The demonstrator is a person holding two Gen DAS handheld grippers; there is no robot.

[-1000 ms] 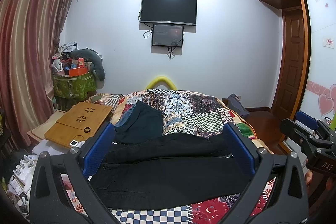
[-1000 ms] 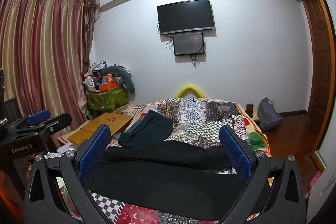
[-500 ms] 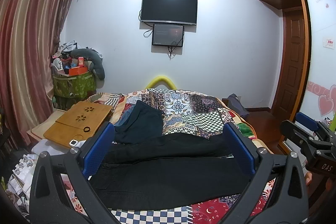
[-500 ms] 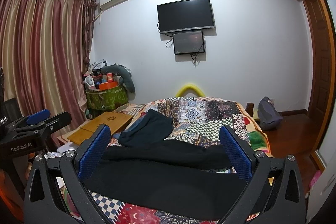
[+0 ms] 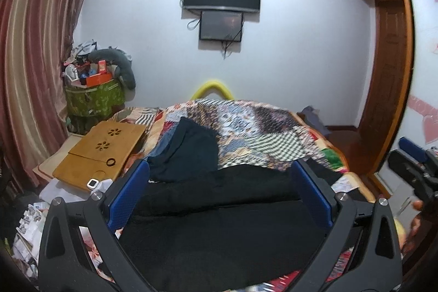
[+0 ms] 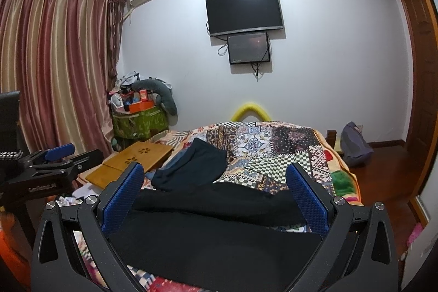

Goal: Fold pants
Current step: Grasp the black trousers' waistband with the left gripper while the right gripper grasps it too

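Observation:
Black pants (image 5: pixel 219 231) lie spread sideways across the near end of the bed, both legs stretched along the width; they also show in the right wrist view (image 6: pixel 213 234). My left gripper (image 5: pixel 219 185) is open, its blue pads wide apart above the pants, holding nothing. My right gripper (image 6: pixel 215 188) is open in the same way above the pants and empty. The right gripper also shows at the right edge of the left wrist view (image 5: pixel 413 163), and the left gripper shows at the left edge of the right wrist view (image 6: pixel 52 168).
A patchwork quilt (image 5: pixel 262 133) covers the bed. A dark folded garment (image 5: pixel 189 152) lies on it behind the pants. A wooden lap desk (image 5: pixel 101 149) sits left of the bed. A green cluttered bin (image 5: pixel 93 100) stands by the curtain. A door (image 5: pixel 388 89) is at the right.
Both grippers have tipped or dropped a little toward the bed, so the pants fill more of each view. Both stay open and empty.

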